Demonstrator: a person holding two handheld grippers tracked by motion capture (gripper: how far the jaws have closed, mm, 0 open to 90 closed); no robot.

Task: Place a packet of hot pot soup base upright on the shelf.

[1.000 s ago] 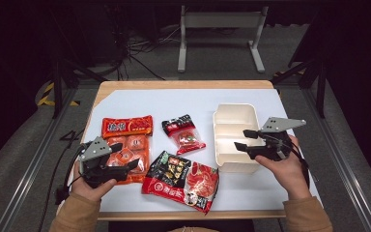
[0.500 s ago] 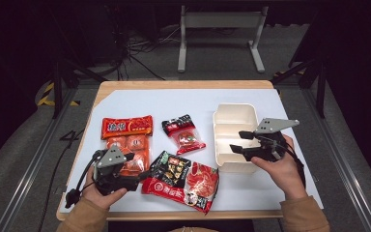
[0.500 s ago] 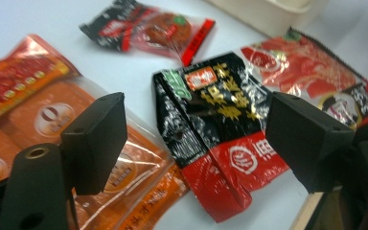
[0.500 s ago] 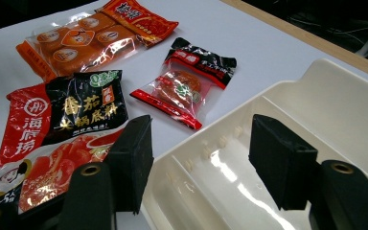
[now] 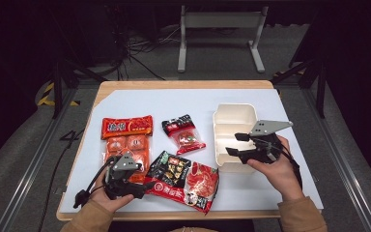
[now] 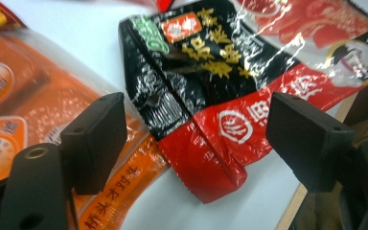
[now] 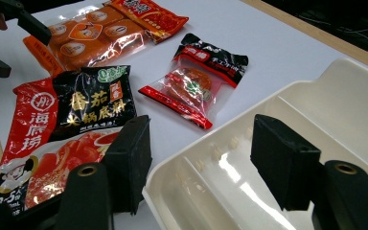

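A large red and black soup-base packet (image 5: 183, 181) (image 6: 220, 96) (image 7: 52, 129) lies flat near the table's front edge. My left gripper (image 5: 144, 186) (image 6: 196, 139) is low at the packet's left end and open. The packet's corner lies between its jaws, untouched. A white divided tray (image 5: 234, 125) (image 7: 316, 124) stands at the right. My right gripper (image 5: 235, 145) (image 7: 199, 158) is open and its jaws have just been opening. It hovers over the tray's near left corner, with the tray's rim between the pads but not pressed.
An orange multi-pack packet (image 5: 127, 140) (image 6: 24, 110) (image 7: 91, 36) lies at the left, partly under the left hand. A small red and black snack packet (image 5: 183, 134) (image 7: 196, 76) lies mid-table. The white mat (image 5: 183, 104) covers the wooden table top.
My left gripper has come down and shifted right along the front edge to the big packet's left end. The right gripper has edged a little left over the tray's corner.
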